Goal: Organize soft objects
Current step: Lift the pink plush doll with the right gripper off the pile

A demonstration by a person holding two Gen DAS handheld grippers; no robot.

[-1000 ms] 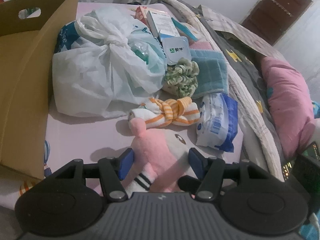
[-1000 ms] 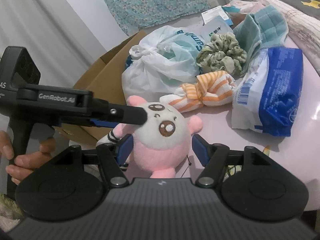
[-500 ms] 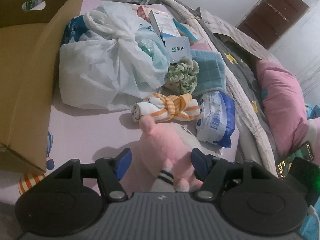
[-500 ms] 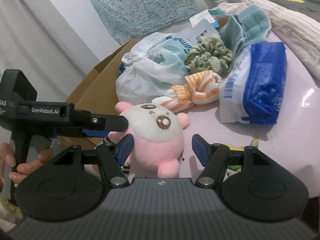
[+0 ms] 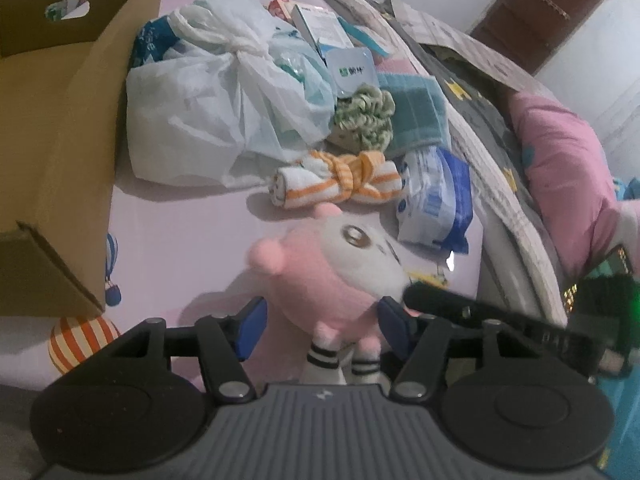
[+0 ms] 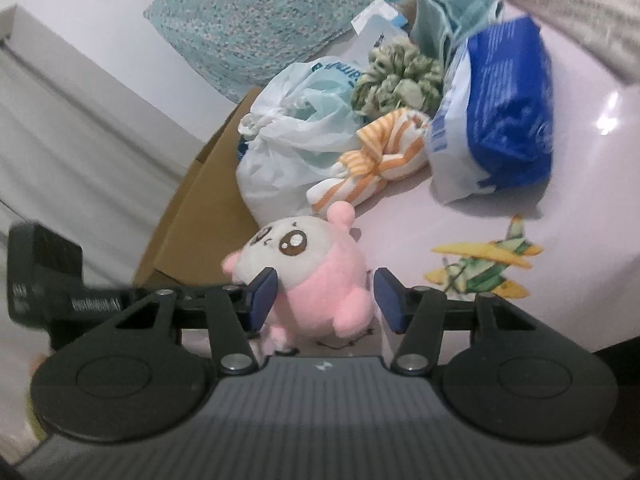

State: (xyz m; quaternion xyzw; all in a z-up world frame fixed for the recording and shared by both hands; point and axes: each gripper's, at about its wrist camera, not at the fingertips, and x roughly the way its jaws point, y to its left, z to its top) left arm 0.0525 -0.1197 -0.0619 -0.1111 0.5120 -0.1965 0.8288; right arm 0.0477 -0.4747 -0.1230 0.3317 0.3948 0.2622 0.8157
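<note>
Now the pink plush toy stands upright on the bed, face toward the right tool; both tools' jaws, just closing, bracket it, the left tool from behind, grip uncertain

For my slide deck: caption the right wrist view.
Right gripper closing around a pink plush toy on the bed, striped sock bundle and blue packet behind.

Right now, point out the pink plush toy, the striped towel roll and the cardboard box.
pink plush toy (image 6: 304,276): right wrist view, on its pink belly.
striped towel roll (image 5: 340,186): left wrist view, on the orange knot.
cardboard box (image 5: 60,128): left wrist view, on its bare brown side wall.
</note>
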